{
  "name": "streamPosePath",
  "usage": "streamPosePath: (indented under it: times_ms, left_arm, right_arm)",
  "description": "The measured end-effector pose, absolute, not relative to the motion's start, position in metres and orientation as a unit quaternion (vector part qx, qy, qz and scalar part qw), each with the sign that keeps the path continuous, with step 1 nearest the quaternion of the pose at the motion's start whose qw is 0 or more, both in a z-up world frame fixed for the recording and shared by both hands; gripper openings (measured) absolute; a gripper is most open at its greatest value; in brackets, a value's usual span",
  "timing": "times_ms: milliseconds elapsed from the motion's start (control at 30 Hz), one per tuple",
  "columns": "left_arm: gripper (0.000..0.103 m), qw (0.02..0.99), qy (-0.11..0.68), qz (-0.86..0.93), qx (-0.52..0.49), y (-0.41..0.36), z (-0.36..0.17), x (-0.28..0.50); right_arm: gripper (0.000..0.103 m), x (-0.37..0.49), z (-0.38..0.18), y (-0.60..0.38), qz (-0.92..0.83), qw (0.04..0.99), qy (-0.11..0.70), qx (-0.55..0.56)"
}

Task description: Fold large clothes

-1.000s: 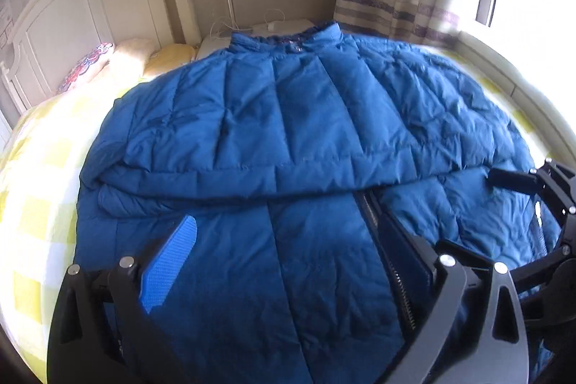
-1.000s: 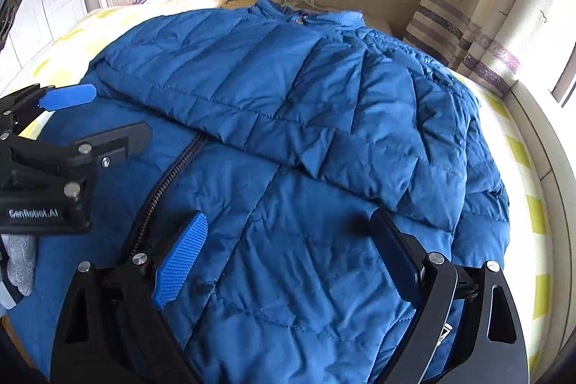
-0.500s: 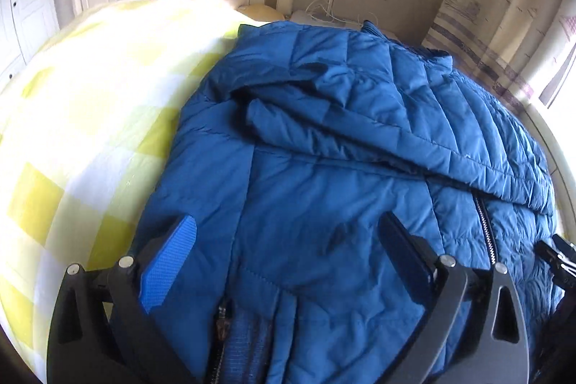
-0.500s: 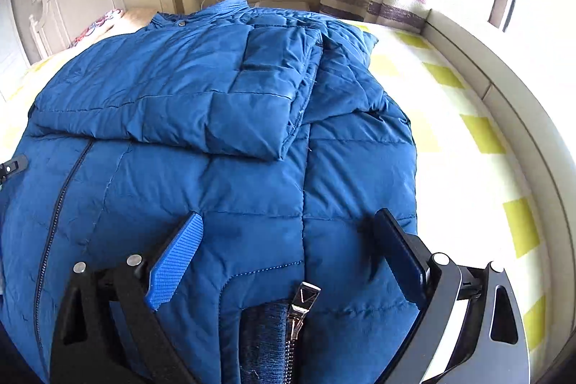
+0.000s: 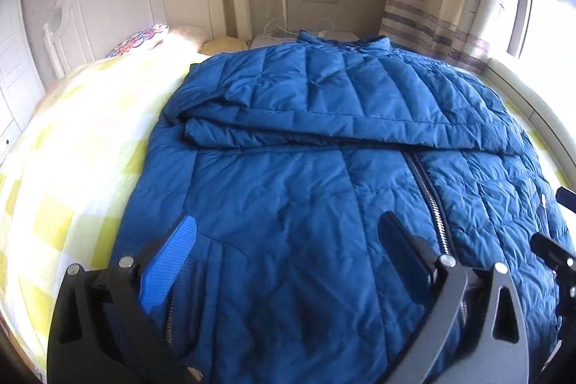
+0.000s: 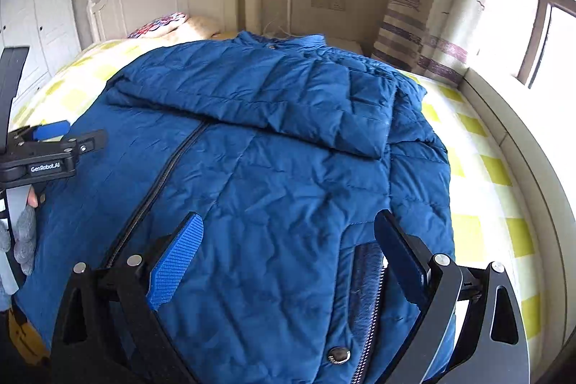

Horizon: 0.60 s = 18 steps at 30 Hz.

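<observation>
Blue puffer jacket lies zipped on your yellow-checked bed, sleeves folded across its chest, while your left tool and right tool hover wide open, empty.

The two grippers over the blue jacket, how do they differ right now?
The left gripper hangs over the jacket left of the zipper, near the yellow checked bedspread; the right gripper hangs right of the zipper, nearer the window side. A pocket zip lies under the left one's left finger, under the right one's right finger, where a snap button also shows. Both are open, holding nothing, low over the hem end.
</observation>
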<state>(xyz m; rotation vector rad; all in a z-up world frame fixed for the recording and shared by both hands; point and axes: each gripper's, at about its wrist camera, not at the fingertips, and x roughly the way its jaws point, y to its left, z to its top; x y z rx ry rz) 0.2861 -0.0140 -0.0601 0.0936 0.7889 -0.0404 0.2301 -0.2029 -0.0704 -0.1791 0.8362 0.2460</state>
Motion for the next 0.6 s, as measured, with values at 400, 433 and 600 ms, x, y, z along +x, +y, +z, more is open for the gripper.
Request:
streamPosePath:
  times_ms: [400,433,600]
  left_arm:
    - [0.101,0.917,0.387,0.033,0.087,0.004,-0.079,0.253]
    - [0.101,0.922,0.376,0.042,0.086,0.011,-0.077,0.244]
    - [0.101,0.920,0.381,0.074,0.043,0.048,-0.076,0.231]
  right_arm:
    - [0.092,0.192,-0.085,-0.216,0.064,0.911,0.397,-0.090]
    - [0.092,0.186,-0.087,-0.222,0.052,0.914,0.394,-0.088]
    - [0.092,0.169,-0.099,-0.264,0.037,0.917,0.396,-0.012]
